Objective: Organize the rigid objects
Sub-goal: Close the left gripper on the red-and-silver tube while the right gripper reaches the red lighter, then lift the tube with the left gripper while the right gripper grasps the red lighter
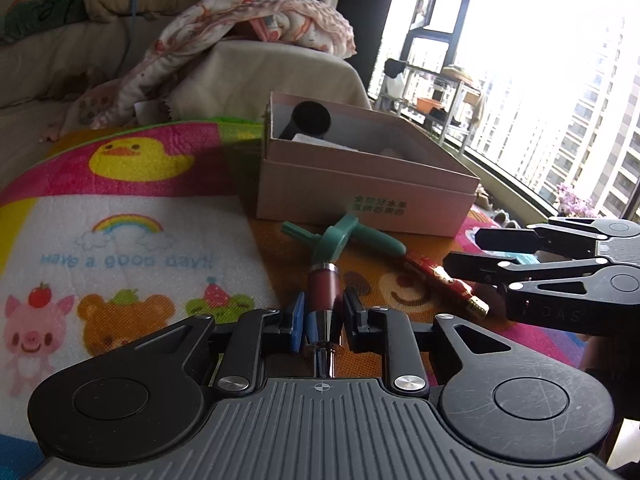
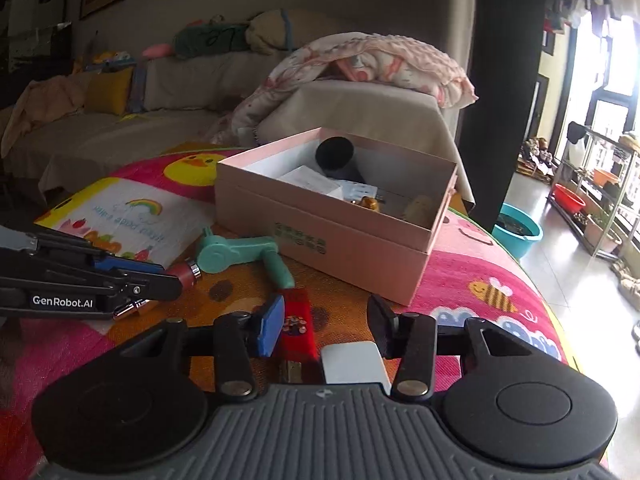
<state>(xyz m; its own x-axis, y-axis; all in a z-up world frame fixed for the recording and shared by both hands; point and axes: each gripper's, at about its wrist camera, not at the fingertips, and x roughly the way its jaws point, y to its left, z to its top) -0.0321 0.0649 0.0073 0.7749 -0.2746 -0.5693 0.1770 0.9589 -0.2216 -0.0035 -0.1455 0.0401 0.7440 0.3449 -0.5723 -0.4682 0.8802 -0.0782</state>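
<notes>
Left gripper (image 1: 322, 316): jaws clamped on red-and-chrome tool (image 1: 323, 292), long axis running straight ahead between them.
Right gripper (image 2: 326, 326): half open, unclamped; red packet (image 2: 297, 326) and white block (image 2: 352, 362) between jaws.
Pink box (image 2: 344, 236): ahead.

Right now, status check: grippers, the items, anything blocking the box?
Left gripper shut on the maroon pen. Right gripper open around the red tube, white block alongside. Green handle lies before the pink box.
</notes>
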